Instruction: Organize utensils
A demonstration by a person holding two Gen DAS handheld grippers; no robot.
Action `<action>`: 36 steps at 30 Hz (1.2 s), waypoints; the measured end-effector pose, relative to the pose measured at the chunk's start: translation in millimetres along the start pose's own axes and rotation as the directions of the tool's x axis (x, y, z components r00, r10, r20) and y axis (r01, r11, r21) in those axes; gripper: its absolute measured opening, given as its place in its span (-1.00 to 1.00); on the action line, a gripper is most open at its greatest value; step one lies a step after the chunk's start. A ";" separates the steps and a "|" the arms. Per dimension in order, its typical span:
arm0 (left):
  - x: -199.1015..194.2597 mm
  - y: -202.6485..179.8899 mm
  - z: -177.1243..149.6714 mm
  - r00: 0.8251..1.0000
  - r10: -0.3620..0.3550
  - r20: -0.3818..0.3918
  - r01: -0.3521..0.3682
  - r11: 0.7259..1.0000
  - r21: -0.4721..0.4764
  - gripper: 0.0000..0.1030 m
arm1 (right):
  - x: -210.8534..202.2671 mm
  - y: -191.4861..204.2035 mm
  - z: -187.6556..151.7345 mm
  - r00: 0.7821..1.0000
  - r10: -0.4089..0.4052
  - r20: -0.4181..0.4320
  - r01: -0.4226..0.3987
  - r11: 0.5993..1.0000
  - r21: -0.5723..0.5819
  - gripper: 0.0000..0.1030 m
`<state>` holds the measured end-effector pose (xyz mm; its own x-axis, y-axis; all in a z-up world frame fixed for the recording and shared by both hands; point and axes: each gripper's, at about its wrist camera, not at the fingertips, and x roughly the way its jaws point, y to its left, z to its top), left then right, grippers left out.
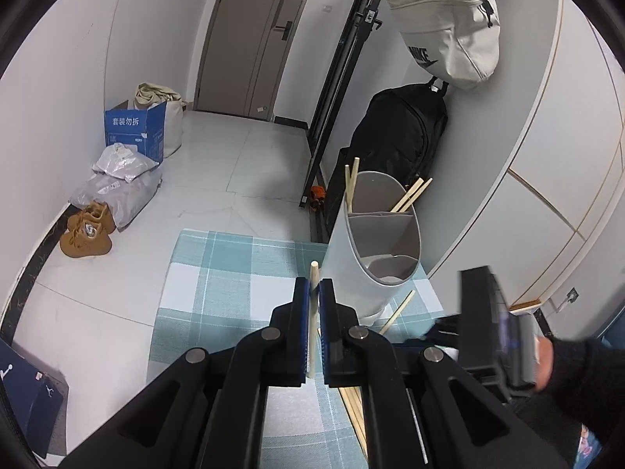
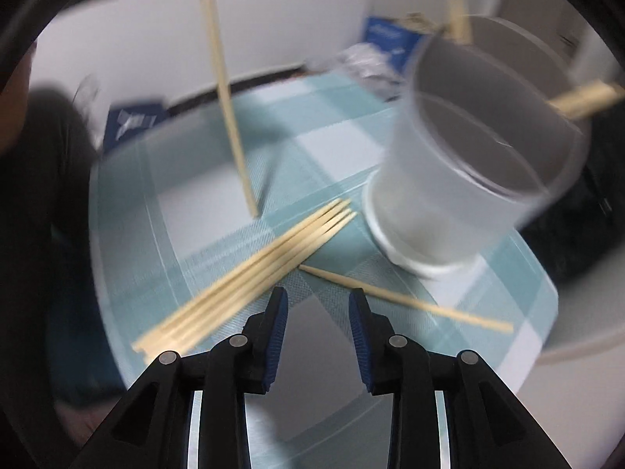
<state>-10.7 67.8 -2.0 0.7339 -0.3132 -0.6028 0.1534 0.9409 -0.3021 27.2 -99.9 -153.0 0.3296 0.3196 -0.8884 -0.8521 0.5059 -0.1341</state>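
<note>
My left gripper [image 1: 314, 287] is shut on a wooden chopstick [image 1: 313, 324], held upright just left of the grey divided utensil holder [image 1: 375, 250]. The holder has several chopsticks [image 1: 410, 195] standing in its back compartment. In the blurred right wrist view, my right gripper [image 2: 318, 305] is open and empty above a bundle of several chopsticks [image 2: 254, 269] lying on the teal checked mat [image 2: 195, 203]. A single chopstick [image 2: 406, 299] lies to the right, near the holder [image 2: 468, 164]. The upright held chopstick [image 2: 226, 101] also shows there.
The right gripper's body and the hand holding it [image 1: 504, 324] are at the right of the left wrist view. A black backpack [image 1: 398, 136] and a white bag [image 1: 453, 31] hang by the wall. Boxes, bags and brown shoes [image 1: 88, 230] lie on the floor.
</note>
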 end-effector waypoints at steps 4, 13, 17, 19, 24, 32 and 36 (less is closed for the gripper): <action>-0.3 4.2 2.9 1.000 -0.009 -0.002 0.009 1.000 -0.007 -0.98 | 17.1 -1.9 11.3 0.998 0.025 -0.063 -0.032 0.992 -0.122 -0.40; 3.6 13.5 5.5 0.999 -0.035 -0.027 0.035 0.999 -0.022 -0.98 | 39.4 -4.3 23.9 0.973 0.070 -0.219 -0.141 0.935 -0.326 -0.44; 4.4 15.7 6.4 0.999 -0.033 -0.029 0.033 0.999 -0.022 -0.98 | 45.9 -11.5 32.3 0.952 0.128 -0.278 -0.218 0.920 -0.325 -0.42; 5.4 17.2 6.3 0.999 -0.034 -0.034 0.033 0.999 -0.028 -0.98 | 45.7 -13.6 34.2 0.945 0.137 -0.296 -0.234 0.917 -0.322 -0.45; 5.1 18.2 6.4 0.999 -0.032 -0.030 0.031 0.999 -0.029 -0.98 | 44.7 -2.3 36.9 0.935 0.158 -0.317 -0.263 0.909 -0.322 -0.97; 4.4 17.1 4.4 0.999 -0.041 -0.031 0.040 0.999 -0.031 -0.98 | 38.6 -12.2 28.5 0.954 0.189 -0.233 -0.236 0.953 -0.192 -1.00; 5.0 17.0 4.2 0.999 -0.042 -0.032 0.041 0.999 -0.034 -0.98 | 35.5 -15.1 23.0 0.961 0.202 -0.191 -0.224 0.969 -0.102 -0.99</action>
<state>-1.7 82.7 -7.0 0.7053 -0.3561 -0.6129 0.1607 0.9225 -0.3511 61.2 -77.8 -172.4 0.0671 0.2563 -0.9643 -0.9412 0.3371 0.0241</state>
